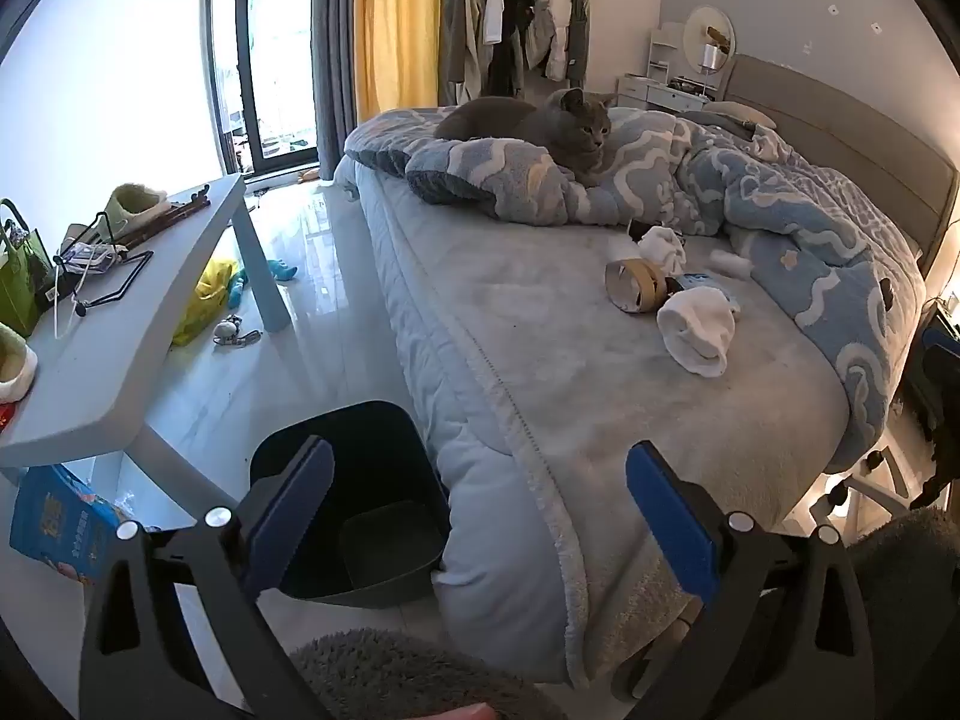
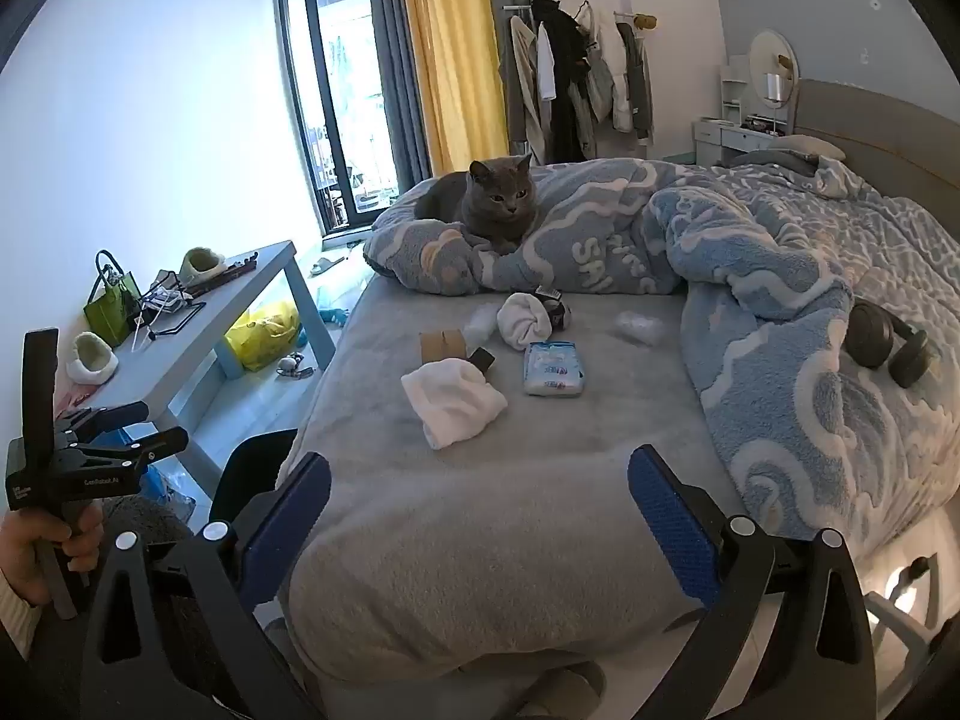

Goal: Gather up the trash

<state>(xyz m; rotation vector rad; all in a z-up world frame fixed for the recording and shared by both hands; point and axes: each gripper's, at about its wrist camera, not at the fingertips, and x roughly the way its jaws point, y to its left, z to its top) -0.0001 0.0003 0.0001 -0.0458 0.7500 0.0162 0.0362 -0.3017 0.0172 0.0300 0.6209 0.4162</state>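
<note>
Trash lies on the grey bed sheet (image 2: 480, 510): a cardboard tape roll (image 2: 443, 345) (image 1: 635, 287), a blue-white tissue pack (image 2: 553, 368) (image 1: 702, 283), a clear plastic scrap (image 2: 637, 324) and a small dark wrapper (image 2: 552, 306). White socks (image 2: 453, 405) (image 1: 699, 329) lie among them. A dark bin (image 1: 366, 504) stands on the floor at the bed's foot. My left gripper (image 1: 480, 516) is open and empty above the bin and bed corner. My right gripper (image 2: 480, 516) is open and empty over the bed's foot, short of the trash.
A grey cat (image 2: 495, 204) sits on the blue quilt (image 2: 750, 276). Headphones (image 2: 888, 348) lie on the quilt at right. A grey bench (image 1: 120, 330) with clutter stands left of the bed, a yellow bag (image 1: 207, 300) under it. The left hand-held gripper (image 2: 90, 456) shows at left.
</note>
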